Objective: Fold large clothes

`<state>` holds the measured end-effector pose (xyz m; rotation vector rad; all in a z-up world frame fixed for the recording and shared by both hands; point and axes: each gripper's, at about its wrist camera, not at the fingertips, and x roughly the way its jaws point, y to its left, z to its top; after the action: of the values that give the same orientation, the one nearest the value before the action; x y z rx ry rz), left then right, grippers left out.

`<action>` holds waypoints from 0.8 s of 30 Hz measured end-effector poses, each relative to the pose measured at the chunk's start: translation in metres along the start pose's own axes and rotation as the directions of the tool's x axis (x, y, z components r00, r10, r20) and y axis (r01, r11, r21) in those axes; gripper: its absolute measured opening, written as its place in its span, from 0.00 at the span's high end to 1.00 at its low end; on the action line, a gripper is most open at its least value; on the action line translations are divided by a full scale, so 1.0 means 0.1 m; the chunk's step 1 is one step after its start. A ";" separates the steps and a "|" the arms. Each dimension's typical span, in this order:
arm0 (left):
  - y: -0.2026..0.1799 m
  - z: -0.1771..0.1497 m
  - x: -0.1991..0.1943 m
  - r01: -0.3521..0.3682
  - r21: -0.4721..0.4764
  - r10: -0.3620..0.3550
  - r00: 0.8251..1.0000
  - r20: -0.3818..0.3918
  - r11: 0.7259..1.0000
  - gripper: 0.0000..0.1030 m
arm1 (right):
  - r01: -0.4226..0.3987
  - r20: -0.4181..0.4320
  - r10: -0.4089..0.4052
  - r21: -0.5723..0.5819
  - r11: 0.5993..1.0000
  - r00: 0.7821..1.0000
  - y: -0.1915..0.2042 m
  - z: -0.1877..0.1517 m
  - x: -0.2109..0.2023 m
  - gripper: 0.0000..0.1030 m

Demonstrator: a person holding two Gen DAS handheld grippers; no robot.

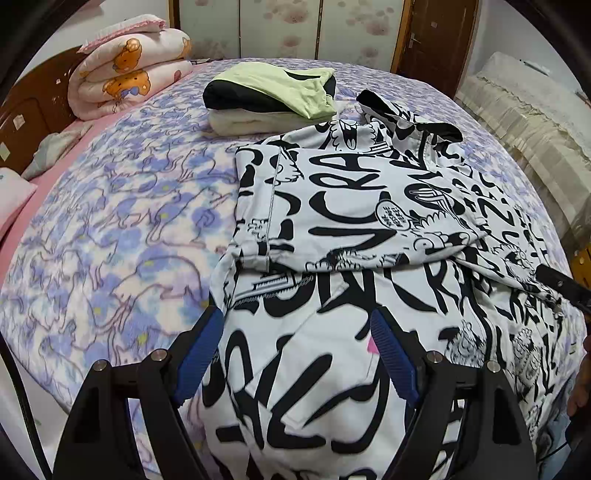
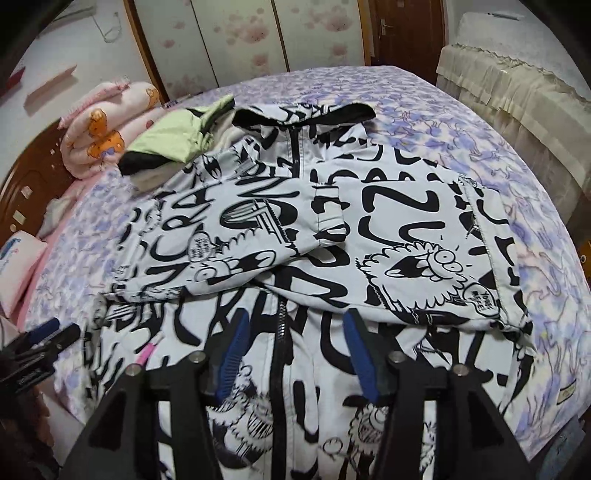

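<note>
- Two claws hang above one large garment: a white hooded jacket [image 1: 369,206] covered in bold black graffiti lettering and cartoon figures, its cloth smooth and thin, with stitched seams along the edges.
- That jacket lies flat on the bed, front up, with both sleeves folded across the chest; in the right wrist view a black zip [image 2: 282,325] runs down its middle and a black-lined hood [image 2: 306,110] lies crumpled at 12 o'clock.
- Left claw [image 1: 295,354]: black angular arms with ribbed blue pads [image 1: 195,354], jaws standing wide above the lower part of the jacket, nothing between the pads.
- Right claw [image 2: 291,354]: same build, jaws moderately apart over the zip line, gripping nothing; its pads do not press the cloth.
- Bedspread [image 1: 110,229]: soft and fleecy, printed with blurred purple and blue flowers on a pale ground, with a pink sheet edging it at 9 o'clock.
- At 12 o'clock of the jacket in the left wrist view sits a neat stack of folded clothes [image 1: 269,99], pale green on black on cream.
- Rolled pink quilt [image 1: 129,70] with orange bear prints lies at 10 o'clock against a dark wooden headboard [image 1: 33,110].
- Beyond the bed stand wardrobe doors [image 2: 240,33] with faint pink blossoms, a brown wooden door [image 2: 406,29], and furniture under a cream fringed cover [image 2: 517,92] at 2 o'clock.
</note>
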<state>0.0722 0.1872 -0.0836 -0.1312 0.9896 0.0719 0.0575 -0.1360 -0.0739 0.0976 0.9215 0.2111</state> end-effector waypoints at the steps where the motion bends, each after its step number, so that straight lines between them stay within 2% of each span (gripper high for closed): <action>1: 0.02 -0.03 -0.03 0.015 -0.003 -0.015 1.000 -0.002 1.000 0.22 | -0.007 0.007 0.007 0.002 1.000 1.000 -0.01 -0.01 -0.06 0.43; 8: 0.18 -0.23 -0.23 0.083 -0.046 -0.084 0.996 -0.029 0.995 0.22 | -0.028 0.009 0.029 -0.011 1.000 1.000 -0.10 -0.17 -0.42 0.40; 14: 0.35 -0.42 -0.36 0.173 -0.065 -0.177 0.983 -0.058 0.983 0.22 | -0.037 -0.041 0.038 0.031 0.999 0.998 -0.48 -0.35 -0.72 0.40; 19: 0.48 -0.61 -0.32 0.231 -0.077 -0.238 0.966 -0.098 0.970 0.22 | -0.076 -0.140 0.078 0.017 0.997 0.987 -0.83 -0.52 -0.87 0.40; 22: 0.55 -0.75 -0.20 0.231 -0.100 -0.244 0.960 -0.138 0.968 0.22 | -0.066 -0.220 0.066 0.005 0.998 0.973 -1.03 -0.65 -0.88 0.40; 24: 0.58 -0.85 -0.08 0.243 -0.122 -0.262 0.949 -0.173 0.962 0.22 | -0.046 -0.271 0.052 0.029 0.999 0.961 -1.22 -0.74 -0.83 0.40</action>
<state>-0.0096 0.2329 -0.1272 -0.3606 1.1509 -0.1296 -0.0337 -0.2740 -0.0747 0.1145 1.1968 0.2645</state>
